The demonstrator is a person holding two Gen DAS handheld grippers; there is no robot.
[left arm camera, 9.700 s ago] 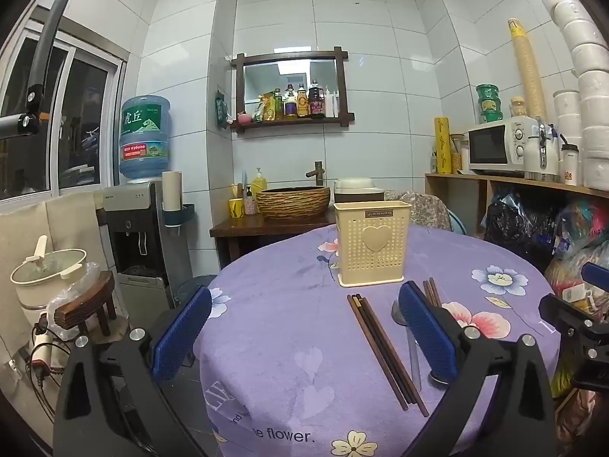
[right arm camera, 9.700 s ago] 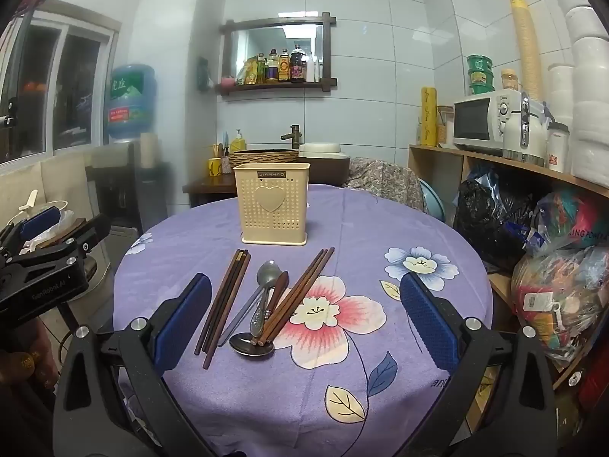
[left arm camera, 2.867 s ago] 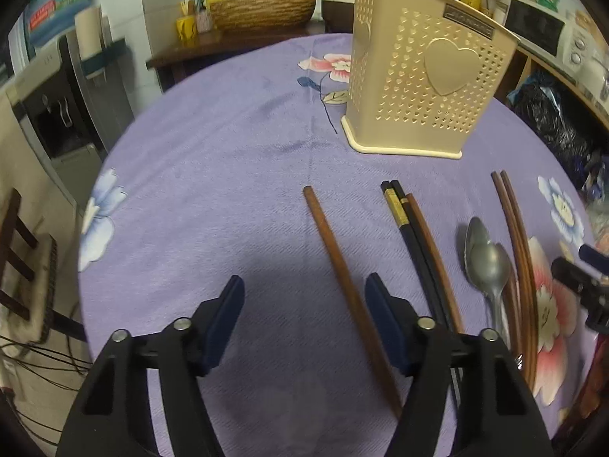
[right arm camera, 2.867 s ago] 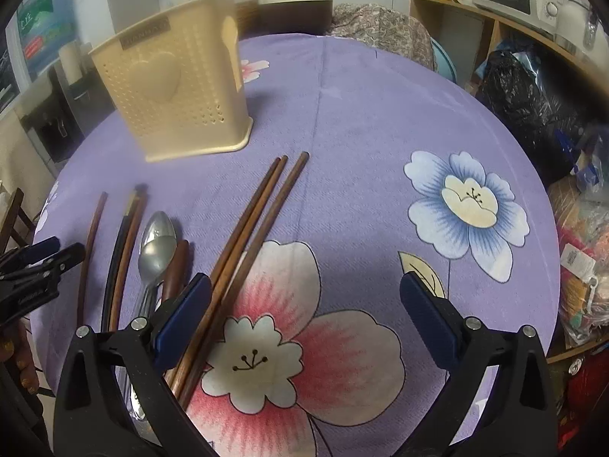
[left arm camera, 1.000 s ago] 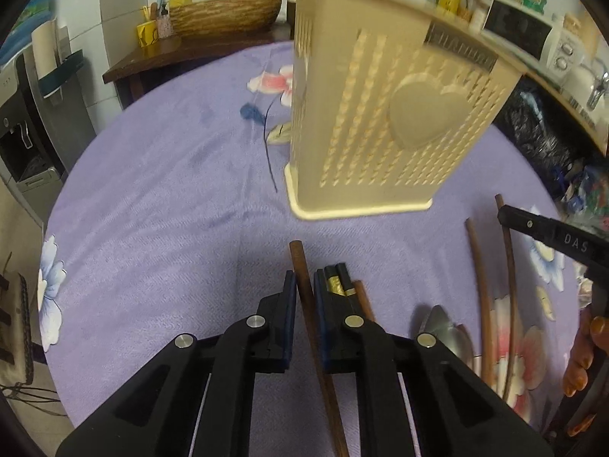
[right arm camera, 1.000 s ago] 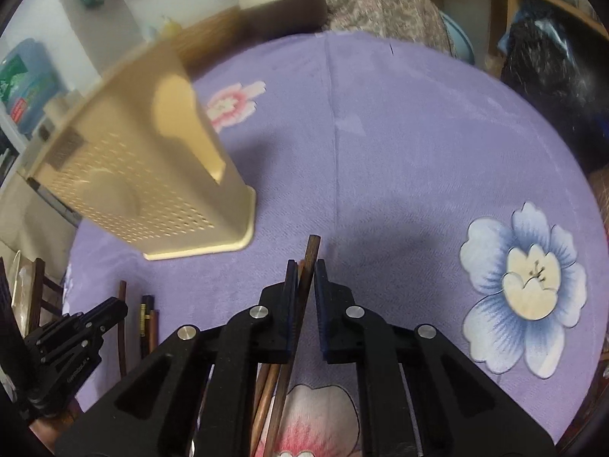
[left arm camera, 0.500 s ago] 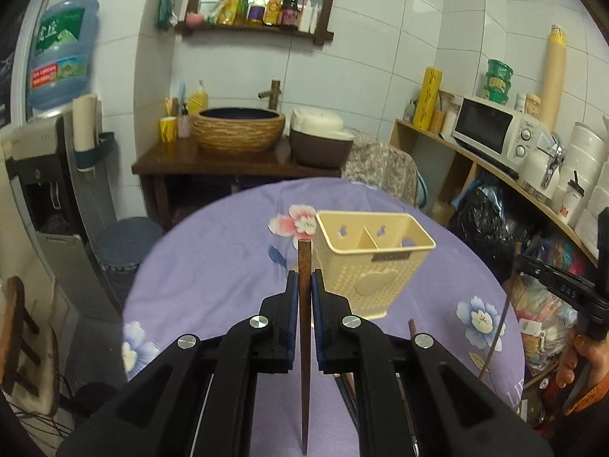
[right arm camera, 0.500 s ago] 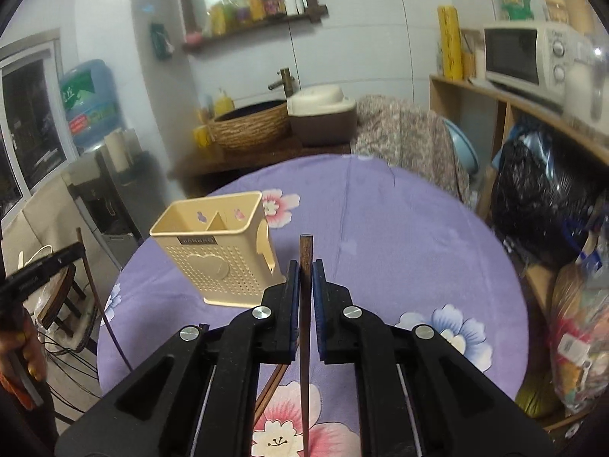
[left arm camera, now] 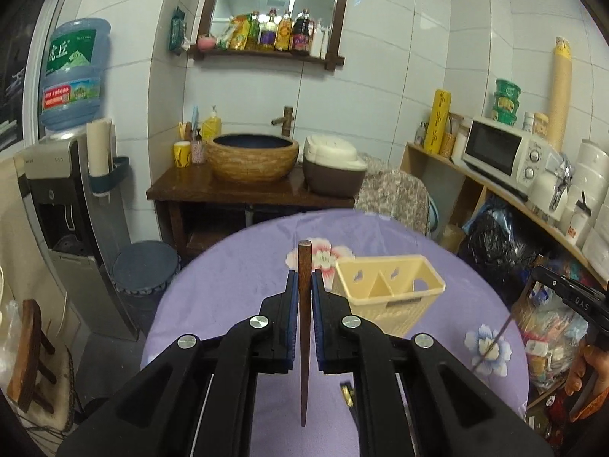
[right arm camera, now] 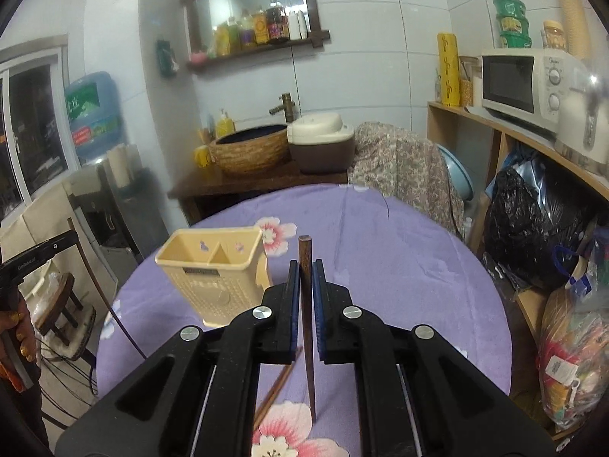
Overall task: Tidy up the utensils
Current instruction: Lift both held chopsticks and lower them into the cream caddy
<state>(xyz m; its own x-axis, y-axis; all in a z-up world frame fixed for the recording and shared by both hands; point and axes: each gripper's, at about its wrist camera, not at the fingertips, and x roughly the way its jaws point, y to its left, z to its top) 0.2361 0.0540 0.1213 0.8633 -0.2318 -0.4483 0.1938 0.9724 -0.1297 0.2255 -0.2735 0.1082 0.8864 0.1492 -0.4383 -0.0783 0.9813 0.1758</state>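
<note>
The left gripper [left arm camera: 303, 282] is clamping one brown chopstick [left arm camera: 303, 327] in mid-air, and the right gripper [right arm camera: 303, 272] is pinching another [right arm camera: 306, 304]. Both sticks are hanging above the purple table [right arm camera: 399, 266], near the cream holder [left arm camera: 388, 289].

Round table [left arm camera: 236, 266] has a purple flowery cloth. The cream utensil holder [left arm camera: 388, 297] with 2 compartments stands on it, and 1 brown chopstick [right arm camera: 279, 382] lies nearer.
</note>
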